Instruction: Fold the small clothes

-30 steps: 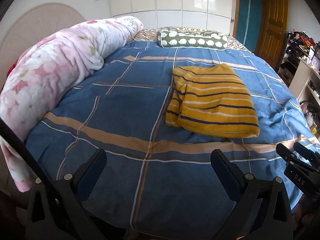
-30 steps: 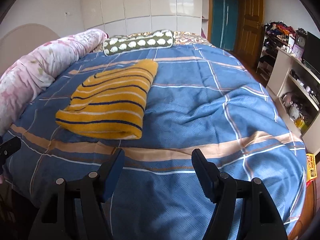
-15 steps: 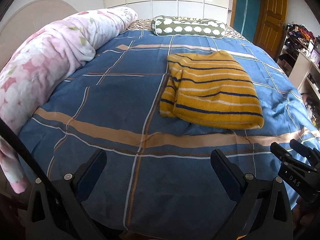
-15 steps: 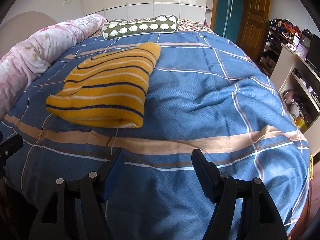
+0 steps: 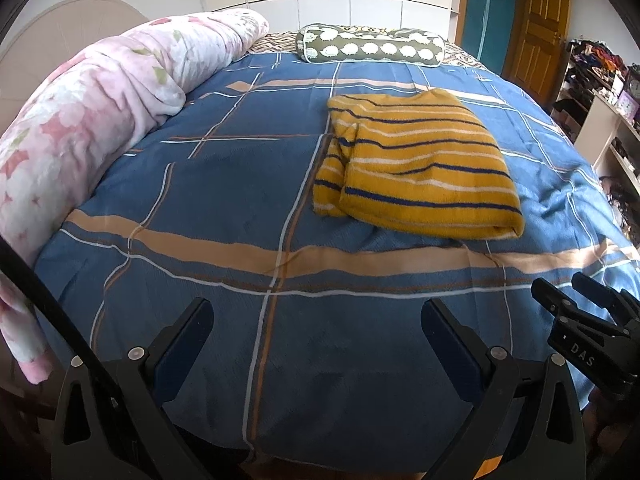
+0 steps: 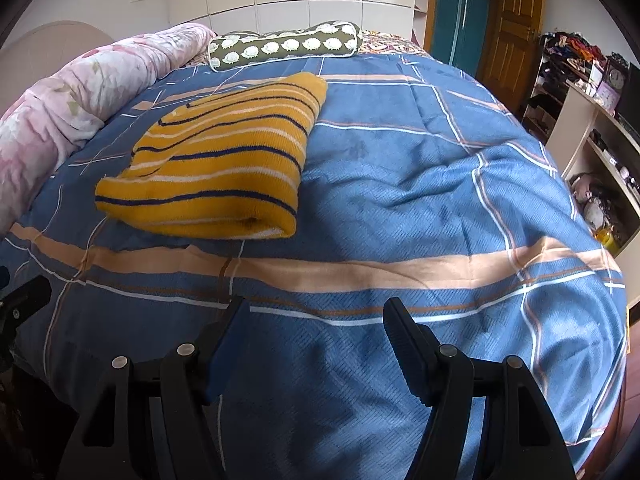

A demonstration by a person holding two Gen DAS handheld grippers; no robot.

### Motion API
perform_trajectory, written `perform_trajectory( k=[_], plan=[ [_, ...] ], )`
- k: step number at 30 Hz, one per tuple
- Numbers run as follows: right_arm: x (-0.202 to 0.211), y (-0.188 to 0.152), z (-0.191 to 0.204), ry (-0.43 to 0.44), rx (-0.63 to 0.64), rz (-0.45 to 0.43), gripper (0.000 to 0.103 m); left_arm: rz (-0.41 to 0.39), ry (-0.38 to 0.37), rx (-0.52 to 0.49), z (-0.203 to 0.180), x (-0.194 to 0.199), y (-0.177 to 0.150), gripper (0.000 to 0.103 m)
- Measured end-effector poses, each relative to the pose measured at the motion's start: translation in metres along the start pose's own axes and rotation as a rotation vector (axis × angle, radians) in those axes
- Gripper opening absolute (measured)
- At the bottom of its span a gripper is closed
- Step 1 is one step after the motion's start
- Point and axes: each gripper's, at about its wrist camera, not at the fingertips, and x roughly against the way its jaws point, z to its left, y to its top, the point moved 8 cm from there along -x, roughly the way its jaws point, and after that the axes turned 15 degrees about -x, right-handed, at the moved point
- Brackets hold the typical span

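A folded yellow sweater [image 5: 420,168] with navy and white stripes lies flat on the blue plaid bedspread [image 5: 240,184]; in the right wrist view the sweater [image 6: 216,168] sits at the upper left. My left gripper [image 5: 316,312] hangs open over the near edge of the bed, nothing between its fingers, well short of the sweater. My right gripper [image 6: 314,312] is open too, over bare bedspread [image 6: 420,200] to the right of the sweater. The right gripper's fingertips [image 5: 560,300] also show at the right edge of the left wrist view.
A rolled pink floral quilt [image 5: 100,120] runs along the bed's left side. A green bolster pillow [image 5: 368,46] lies at the far end. White shelves [image 6: 592,132] with clutter stand at the right, a wooden door [image 6: 512,28] behind.
Both cameras have sunk slightly and tilted, so the sweater sits a little lower and closer in each view. The sweater itself has not moved; both grippers stay open.
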Motion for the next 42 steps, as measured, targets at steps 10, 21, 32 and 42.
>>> perform_trajectory(
  k=[10,21,32,42],
  plan=[
    [0.000,-0.010,0.008,-0.003,0.017,0.009,0.074,-0.002,-0.008,0.011,0.002,0.003,-0.005,0.103],
    [-0.002,-0.018,0.012,-0.006,0.026,0.022,0.074,0.014,-0.026,0.018,0.000,0.000,-0.011,0.103],
    [-0.009,-0.022,0.013,-0.009,0.030,0.038,0.074,0.044,-0.044,0.023,-0.003,-0.010,-0.017,0.103],
    [-0.010,-0.024,0.016,-0.010,0.043,0.043,0.074,0.047,-0.047,0.026,-0.004,-0.012,-0.019,0.103]
  ],
)
